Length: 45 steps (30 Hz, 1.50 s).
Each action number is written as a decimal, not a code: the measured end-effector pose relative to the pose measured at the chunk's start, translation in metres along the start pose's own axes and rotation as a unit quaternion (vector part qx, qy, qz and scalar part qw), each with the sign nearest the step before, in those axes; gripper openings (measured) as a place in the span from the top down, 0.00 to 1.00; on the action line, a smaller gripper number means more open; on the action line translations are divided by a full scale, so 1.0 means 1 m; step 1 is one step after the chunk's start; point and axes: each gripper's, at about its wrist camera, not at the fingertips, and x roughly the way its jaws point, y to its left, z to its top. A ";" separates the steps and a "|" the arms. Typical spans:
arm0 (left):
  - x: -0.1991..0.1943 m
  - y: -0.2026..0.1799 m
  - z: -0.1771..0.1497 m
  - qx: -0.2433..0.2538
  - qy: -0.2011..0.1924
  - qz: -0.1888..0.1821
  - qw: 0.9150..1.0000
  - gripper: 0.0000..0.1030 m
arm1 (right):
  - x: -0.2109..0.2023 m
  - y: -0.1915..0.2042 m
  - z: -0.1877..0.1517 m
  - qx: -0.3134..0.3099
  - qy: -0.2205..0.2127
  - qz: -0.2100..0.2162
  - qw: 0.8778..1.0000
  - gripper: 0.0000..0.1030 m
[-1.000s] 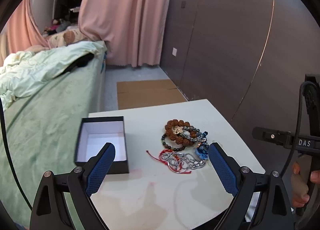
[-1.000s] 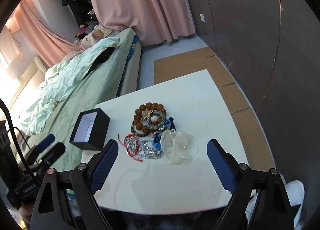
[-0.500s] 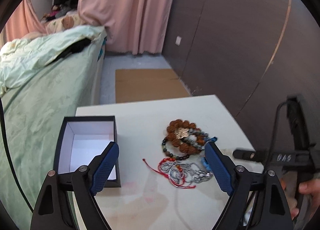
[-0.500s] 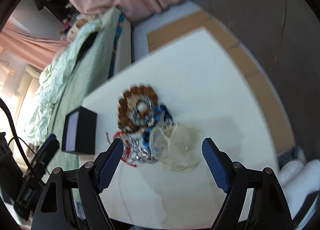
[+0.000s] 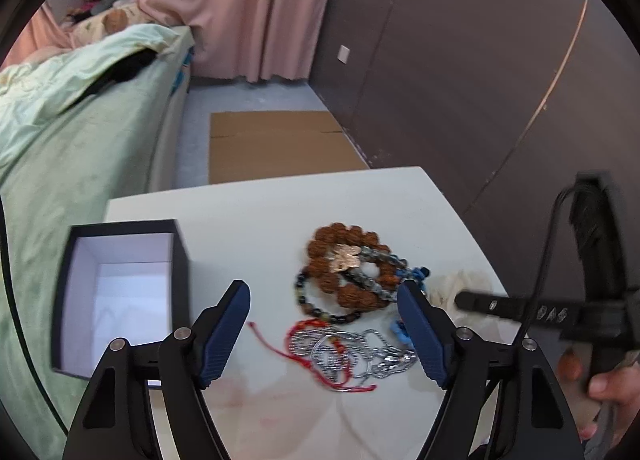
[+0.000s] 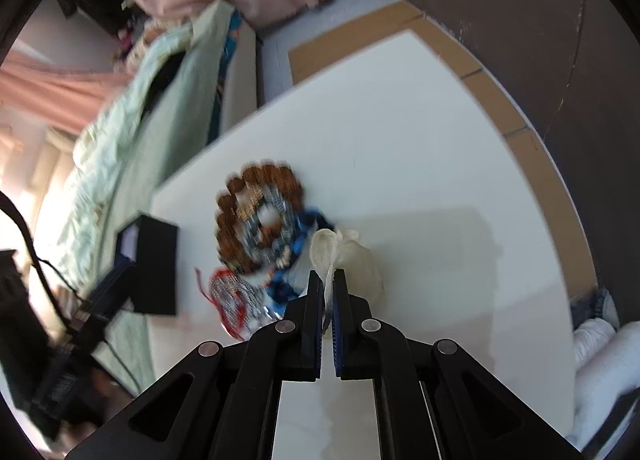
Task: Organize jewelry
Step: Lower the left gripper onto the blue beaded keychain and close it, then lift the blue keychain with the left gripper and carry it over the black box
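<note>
A pile of jewelry lies on the white table [image 5: 256, 219]: a brown bead bracelet [image 5: 348, 268], a dark bead bracelet [image 5: 316, 306], a silver chain [image 5: 360, 352] and a red cord [image 5: 316, 356]. An open black box [image 5: 120, 292] with a white inside stands to the left. My left gripper [image 5: 324, 308] is open, low over the pile. My right gripper [image 6: 329, 280] is shut on a sheer cream pouch [image 6: 352, 256] beside the pile [image 6: 260, 215]. The pouch also shows in the left wrist view [image 5: 460, 284].
A bed with a green cover [image 5: 60, 147] runs along the table's left side. A dark panelled wall [image 5: 480, 79] is to the right. Flat cardboard [image 5: 276, 143] lies on the floor beyond the table. The black box also shows in the right wrist view [image 6: 156, 260].
My right gripper has come down and closed on the cream pouch. My left gripper has moved forward and lower towards the jewelry pile, still open.
</note>
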 end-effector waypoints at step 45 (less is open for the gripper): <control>-0.021 -0.029 -0.011 0.003 -0.026 -0.056 0.998 0.92 | -0.076 -0.003 -0.006 0.016 -0.120 0.112 0.986 0.95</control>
